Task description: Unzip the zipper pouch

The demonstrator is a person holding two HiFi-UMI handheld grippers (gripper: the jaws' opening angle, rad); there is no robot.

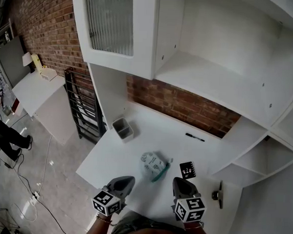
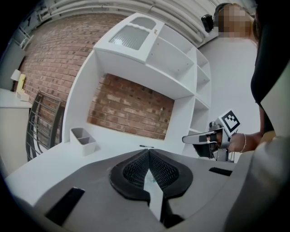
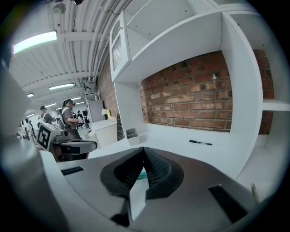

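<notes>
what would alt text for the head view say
Seen from above, a left gripper and a right gripper, tongs shut, hover just short of a patterned zipper pouch on a white desk. A grey bin, a black pen and a marker card sit nearby.

Bright, even light, ceiling tube lights (image 3: 34, 42), fisheye-warped dark edges, perhaps slight softness

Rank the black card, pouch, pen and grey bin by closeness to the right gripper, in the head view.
1. Black card, just ahead of the right gripper.
2. Pouch, ahead-left.
3. Pen, by the back wall.
4. Grey bin, far left.
</notes>
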